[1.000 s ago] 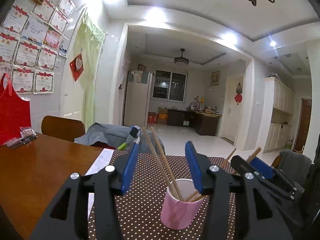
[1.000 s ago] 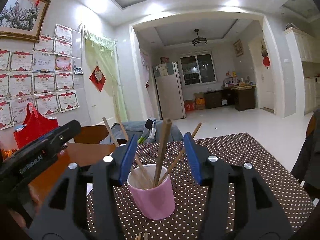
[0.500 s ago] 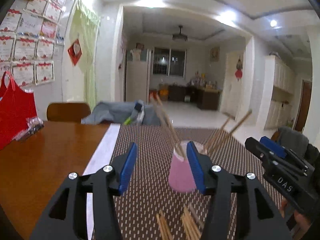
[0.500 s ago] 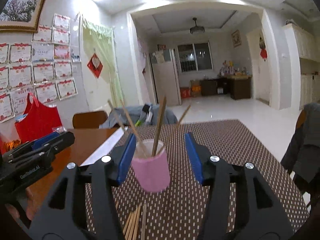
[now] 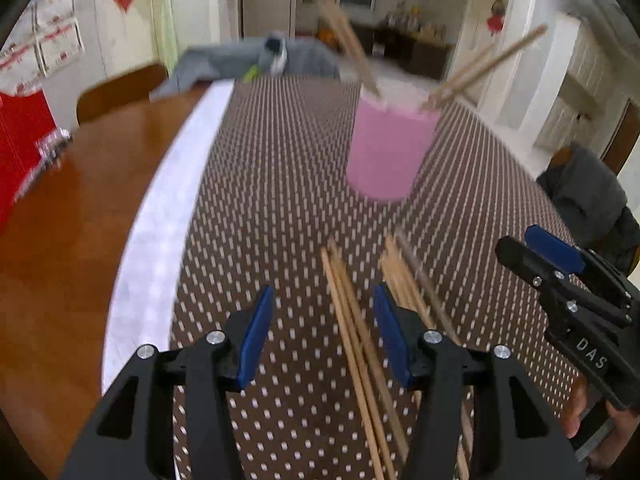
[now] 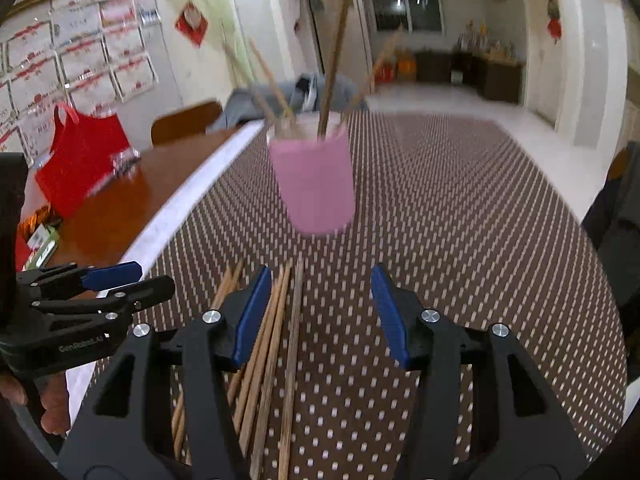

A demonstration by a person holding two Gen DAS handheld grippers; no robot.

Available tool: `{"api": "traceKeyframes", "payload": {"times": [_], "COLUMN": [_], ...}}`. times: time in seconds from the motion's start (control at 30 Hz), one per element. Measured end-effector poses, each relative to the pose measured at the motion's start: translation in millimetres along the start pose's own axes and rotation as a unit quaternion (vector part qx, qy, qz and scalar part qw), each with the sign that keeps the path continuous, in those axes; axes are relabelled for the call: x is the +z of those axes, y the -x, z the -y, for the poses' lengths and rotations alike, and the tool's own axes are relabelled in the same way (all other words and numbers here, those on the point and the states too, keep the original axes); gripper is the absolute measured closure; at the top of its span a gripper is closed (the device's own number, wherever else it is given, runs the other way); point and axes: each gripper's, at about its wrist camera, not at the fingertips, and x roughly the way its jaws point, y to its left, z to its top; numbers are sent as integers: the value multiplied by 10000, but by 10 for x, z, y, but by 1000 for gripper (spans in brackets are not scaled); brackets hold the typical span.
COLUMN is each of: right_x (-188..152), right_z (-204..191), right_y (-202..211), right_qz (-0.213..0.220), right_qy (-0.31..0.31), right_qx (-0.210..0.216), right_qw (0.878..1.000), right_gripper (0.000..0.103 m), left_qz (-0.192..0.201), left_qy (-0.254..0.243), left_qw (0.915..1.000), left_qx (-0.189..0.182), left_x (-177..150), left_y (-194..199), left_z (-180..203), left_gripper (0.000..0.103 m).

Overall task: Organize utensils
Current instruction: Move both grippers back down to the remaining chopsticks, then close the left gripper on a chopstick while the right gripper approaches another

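Observation:
A pink cup (image 5: 387,148) (image 6: 314,182) stands on the brown dotted mat (image 5: 280,184) with several wooden chopsticks upright in it. More loose chopsticks (image 5: 360,344) (image 6: 272,344) lie on the mat in front of the cup. My left gripper (image 5: 326,330) is open and empty, tilted down over the loose chopsticks. My right gripper (image 6: 320,314) is open and empty just above them too, and it shows at the right of the left wrist view (image 5: 568,280).
A wooden table (image 5: 60,240) lies left of the mat, with a white strip (image 5: 160,232) between. A red bag (image 6: 80,160) and small packets sit at the far left. Chairs and grey clothing (image 5: 248,60) stand behind the table.
Both grippers have pulled back from the cup and tilted down, so the loose chopsticks on the mat come into view. Both stay open.

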Motion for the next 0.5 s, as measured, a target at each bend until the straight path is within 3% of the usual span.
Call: {"api": "traceKeyframes", "payload": {"times": [0.2, 0.5], "right_x": [-152, -250], "right_z": [-8, 15], "right_y": [-119, -179], "right_qz": [-693, -1081], "right_qy": [-29, -116], "right_qx": [81, 255], "right_qw": [9976, 9937], "right_gripper": [51, 51], "left_qz": [-633, -964], "left_qy": [87, 107], "left_qw": [9979, 9951], "left_qx": [88, 187], "left_x": [-173, -223], "left_y": [-203, -363], "left_z": [-36, -43], "left_gripper": [51, 51]}}
